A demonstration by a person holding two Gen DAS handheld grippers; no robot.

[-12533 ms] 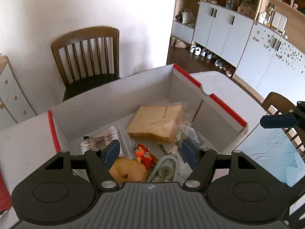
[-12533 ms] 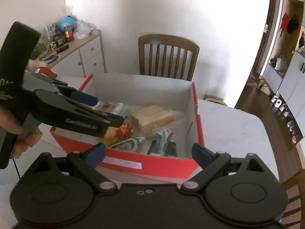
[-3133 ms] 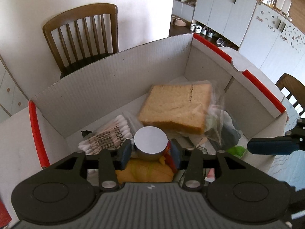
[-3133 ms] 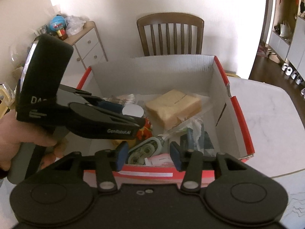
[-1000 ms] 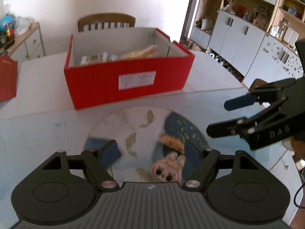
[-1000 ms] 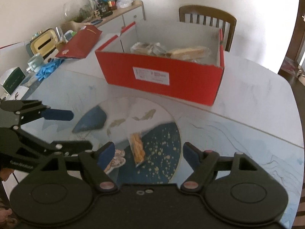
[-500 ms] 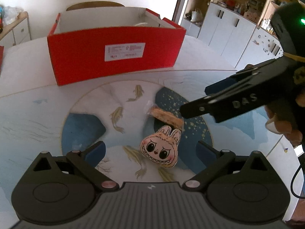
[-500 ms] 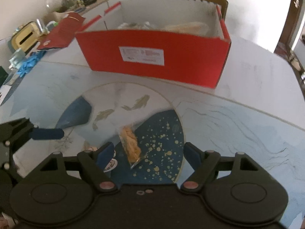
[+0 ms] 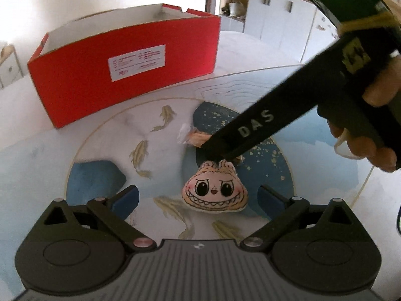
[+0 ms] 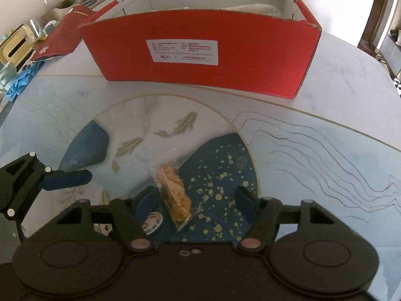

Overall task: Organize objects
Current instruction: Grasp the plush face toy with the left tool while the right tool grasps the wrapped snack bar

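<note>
two hand-held tongs hover low over a painted worktop (image 10: pixel 313 155) decorated with fish and a dark blue, gold-speckled patch. the left tongs (image 9: pixel 198 197) are spread wide, with a small plush monster face (image 9: pixel 214 189) lying on the worktop between the fingers, not touched by either. the right tongs (image 10: pixel 195 198) are also spread, set either side of a clear snack packet (image 10: pixel 173 190) holding orange pieces; the packet lies flat on the blue patch just beyond the plush. an open red cardboard box (image 10: pixel 205 50) with a white label stands farther back on the worktop, well apart from both items, with some bagged things showing above its rim. the step in hand looks like a double pick-up, each tool lined up on its own item. next, each pair would need to drop a little and squeeze shut, gently on the crinkly packet, then carry the item over the box wall and release it inside.
</note>
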